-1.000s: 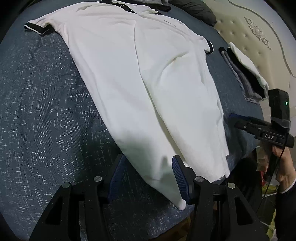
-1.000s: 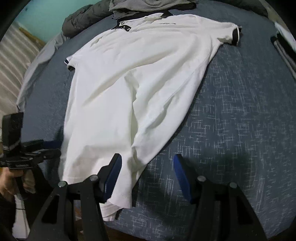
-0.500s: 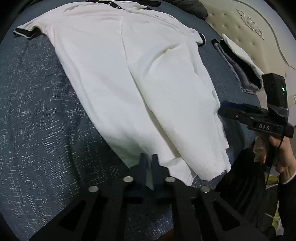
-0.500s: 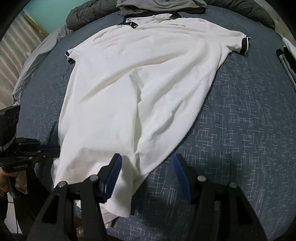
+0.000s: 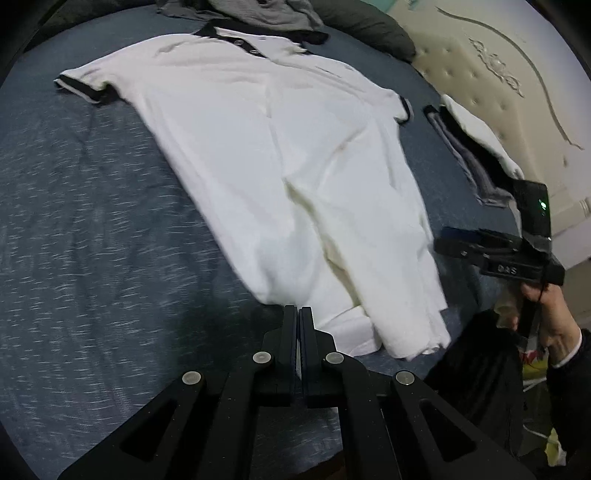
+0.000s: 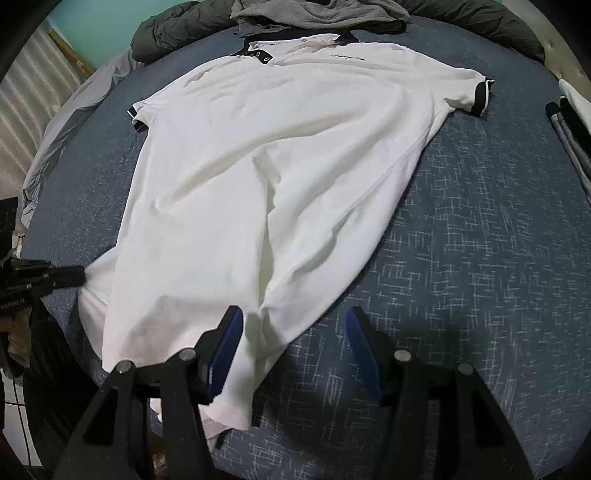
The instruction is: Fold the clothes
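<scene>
A white polo shirt (image 5: 277, 147) with black collar and sleeve cuffs lies face up on the blue bedspread (image 5: 92, 240), collar at the far end. My left gripper (image 5: 298, 314) is shut at the shirt's near hem, with the fabric edge pinched at its tips. In the right wrist view the shirt (image 6: 295, 147) spreads ahead and the left gripper (image 6: 79, 276) touches its left hem corner. My right gripper (image 6: 293, 328) is open; its left finger is over the hem and its right finger over the bedspread (image 6: 480, 258). The right gripper (image 5: 443, 240) also shows in the left wrist view, held by a hand.
A stack of folded clothes (image 5: 476, 147) lies at the bed's right side near a beige padded headboard (image 5: 498, 74). A grey garment (image 6: 321, 14) and a dark duvet (image 6: 166, 33) sit beyond the collar. The bed's near edge runs just under both grippers.
My left gripper went from open to shut on the near hem and the hem has bunched there. The right gripper stayed open and edged up to the hem's right side.
</scene>
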